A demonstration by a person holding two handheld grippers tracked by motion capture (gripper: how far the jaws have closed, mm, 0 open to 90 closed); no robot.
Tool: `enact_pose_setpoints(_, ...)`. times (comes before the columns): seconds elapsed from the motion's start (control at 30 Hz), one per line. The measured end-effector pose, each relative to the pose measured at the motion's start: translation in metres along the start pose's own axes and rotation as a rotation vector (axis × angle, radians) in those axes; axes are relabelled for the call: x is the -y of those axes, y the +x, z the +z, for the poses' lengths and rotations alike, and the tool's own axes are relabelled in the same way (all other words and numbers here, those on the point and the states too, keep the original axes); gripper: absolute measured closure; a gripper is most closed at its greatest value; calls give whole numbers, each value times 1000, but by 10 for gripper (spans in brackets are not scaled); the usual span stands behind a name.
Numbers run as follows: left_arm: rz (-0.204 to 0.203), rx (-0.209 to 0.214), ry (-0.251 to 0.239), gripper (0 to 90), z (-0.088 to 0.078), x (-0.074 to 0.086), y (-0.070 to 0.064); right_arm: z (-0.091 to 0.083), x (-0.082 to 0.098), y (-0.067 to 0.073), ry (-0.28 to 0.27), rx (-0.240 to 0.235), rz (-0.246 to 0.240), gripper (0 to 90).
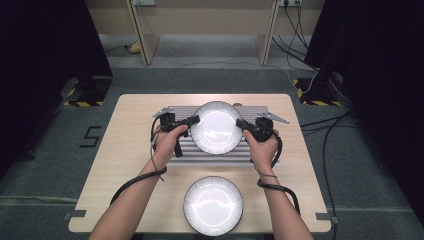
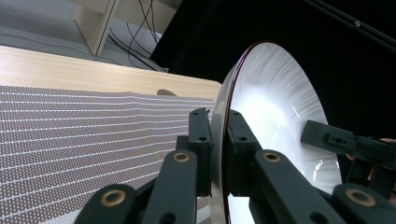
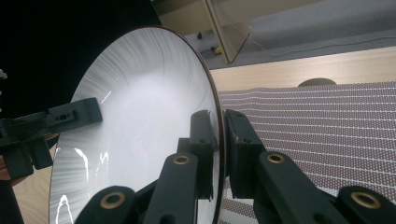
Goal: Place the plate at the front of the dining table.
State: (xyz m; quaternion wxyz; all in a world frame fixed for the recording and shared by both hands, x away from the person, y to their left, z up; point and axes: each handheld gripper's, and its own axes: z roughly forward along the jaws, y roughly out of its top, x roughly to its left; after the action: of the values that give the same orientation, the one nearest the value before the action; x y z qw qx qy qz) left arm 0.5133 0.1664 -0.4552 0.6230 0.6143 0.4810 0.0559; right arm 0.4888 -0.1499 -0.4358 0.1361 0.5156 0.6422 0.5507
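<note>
Grippers, left (image 1: 196,119) and right (image 1: 239,122), pinch plate (image 1: 216,127) rims, hiding the mat (image 1: 260,150) beneath.

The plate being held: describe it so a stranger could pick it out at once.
On the wooden table, find the grey ribbed mat at the far middle. The held plate is above it, rim pinched on both sides; the other white plate lies untouched near the front edge.
</note>
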Motion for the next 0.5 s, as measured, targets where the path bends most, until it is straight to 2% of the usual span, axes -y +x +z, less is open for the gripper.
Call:
enact_pose_setpoints(0.17, -6, 1, 5, 829, 1, 0, 2, 2, 0, -1, 6, 2, 4, 825)
enact_pose_setpoints(0.5, -29, -26, 23, 829, 7, 4, 7, 11, 3, -7, 31, 17, 16, 822)
